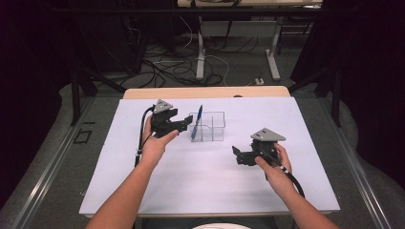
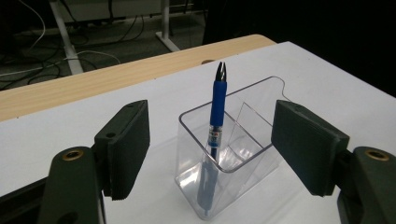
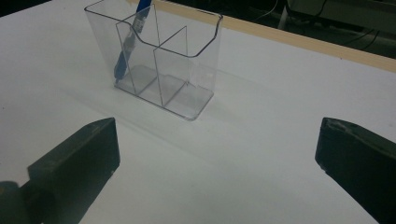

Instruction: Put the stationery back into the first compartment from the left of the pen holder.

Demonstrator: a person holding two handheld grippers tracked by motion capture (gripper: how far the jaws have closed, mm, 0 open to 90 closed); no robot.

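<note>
Left tool (image 1: 184,122) stands with its jaws spread and nothing between the pads; in the left gripper view the two black pads (image 2: 128,147) flank the clear holder (image 2: 229,140) without touching it. That stance fits a release: the blue pen (image 2: 215,122) now rests on its own, so no grip is needed to keep it up.

The pen stands point down in the holder's end compartment, the one nearest the left tool, leaning against the rim with its blue upper part well above the wall. The lean is what the compartment allows; the wall carries the weight. Whether the tip sits in the corner of the floor cannot be told through the glare on the plastic.

The holder (image 1: 207,126) stands upright on the white bench (image 1: 143,191), divided by inner walls into several compartments; the others hold nothing.

Right tool (image 1: 242,155) is held low, near the holder's front right and well apart from it, jaws likewise spread wide and empty, as the right gripper view confirms with both pads (image 3: 81,149) clear of the bench surface. Judgement: it waits in reserve, aimed at the holder (image 3: 159,60), placed to steady it if required.

Finding: placement of the pen appears complete; both tools are free to withdraw.
</note>
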